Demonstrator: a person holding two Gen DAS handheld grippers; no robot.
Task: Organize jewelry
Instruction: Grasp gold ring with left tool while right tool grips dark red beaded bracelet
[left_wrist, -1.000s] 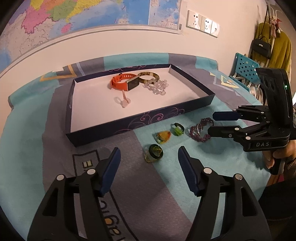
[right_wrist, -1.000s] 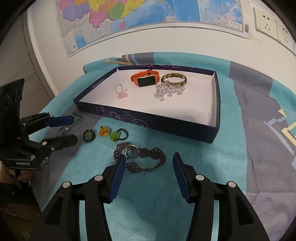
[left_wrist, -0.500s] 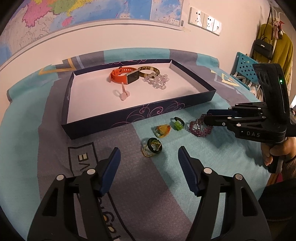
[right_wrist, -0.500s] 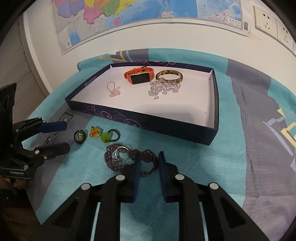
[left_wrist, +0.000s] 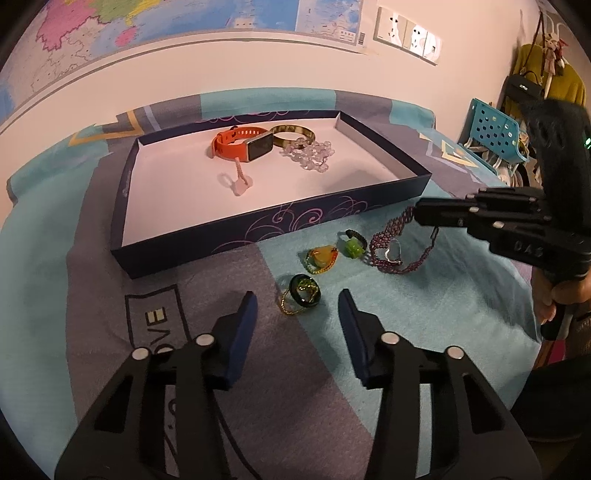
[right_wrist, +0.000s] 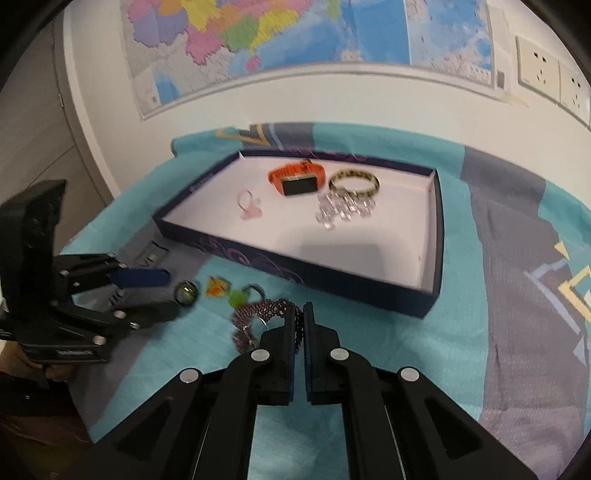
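A worktop covered by a teal and grey patterned cloth (left_wrist: 424, 332) carries everything here, with a map (right_wrist: 295, 33) on the wall behind it. On the cloth sits a shallow dark blue tray (left_wrist: 280, 225) with a white floor. Inside it, toward the far wall, an orange smartwatch (left_wrist: 242, 144) lies just beside a mottled bangle (left_wrist: 293, 132), and a clear crystal bracelet (left_wrist: 310, 155) lies against the bangle's near side. A small pink ring (left_wrist: 236, 182) lies apart from them, nearer the tray's middle.

The left gripper (left_wrist: 297, 314) hovers low over the cloth in front of the tray, its fingers spread wide and holding nothing. A dark green ring on a gold chain (left_wrist: 301, 293) lies on the cloth just ahead of the gap between them.

The right gripper (right_wrist: 301, 325) has its fingers pressed almost together on one end of a purple beaded bracelet (left_wrist: 395, 247), which is outside the tray, near its front right corner. In the left wrist view the pinched end is raised off the cloth while the rest of the loop lies on it, with a silver ring (left_wrist: 393, 253) resting on the loop.

Between the bracelet and the dark green ring, two more rings lie on the cloth in a short row in front of the tray wall: an orange stone ring (left_wrist: 321, 258) and a bright green stone ring (left_wrist: 354, 246), the green one close to the bracelet.
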